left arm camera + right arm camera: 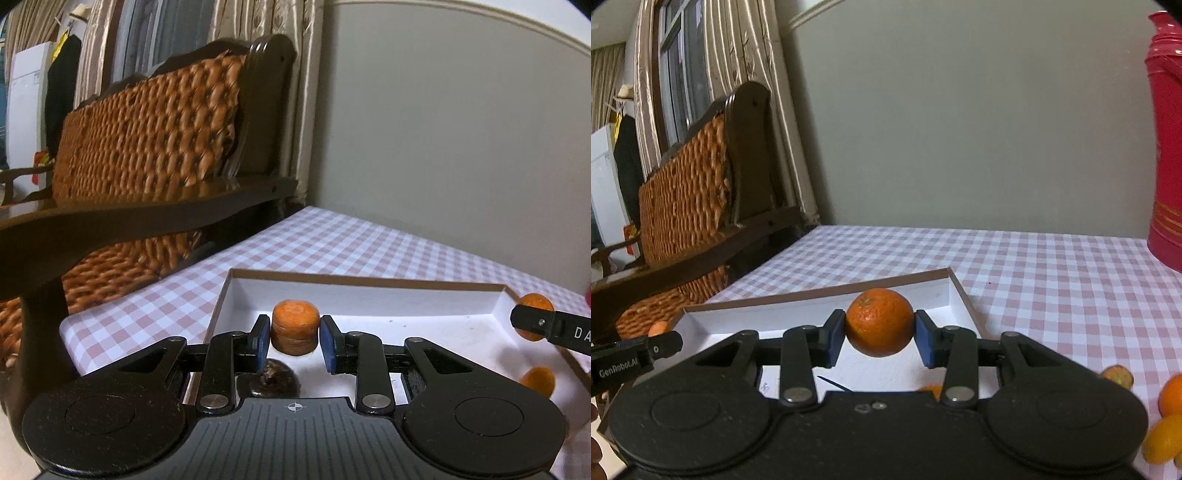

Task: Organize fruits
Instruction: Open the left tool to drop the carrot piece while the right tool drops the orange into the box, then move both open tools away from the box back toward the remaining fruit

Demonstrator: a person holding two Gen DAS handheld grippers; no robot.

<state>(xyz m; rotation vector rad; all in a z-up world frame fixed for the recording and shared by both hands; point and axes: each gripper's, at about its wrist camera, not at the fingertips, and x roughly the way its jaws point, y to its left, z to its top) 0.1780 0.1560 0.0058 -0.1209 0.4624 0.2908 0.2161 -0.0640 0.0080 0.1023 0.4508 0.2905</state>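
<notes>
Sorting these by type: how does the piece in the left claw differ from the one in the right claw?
The carrot chunk is a flat-topped, cut cylinder; the orange is a whole round fruit with dimpled peel. The orange looks wider between its pads. Both are orange-coloured, each clamped in a claw above the white box.

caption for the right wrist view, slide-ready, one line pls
Right gripper carries a round orange tangerine above a shallow white cardboard tray on the pink-checked tablecloth.

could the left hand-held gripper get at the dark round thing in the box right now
Probably not as is. The left hand-held gripper already has a carrot chunk between its pads, and the dark round thing lies low, under the fingers, in the white box.
</notes>
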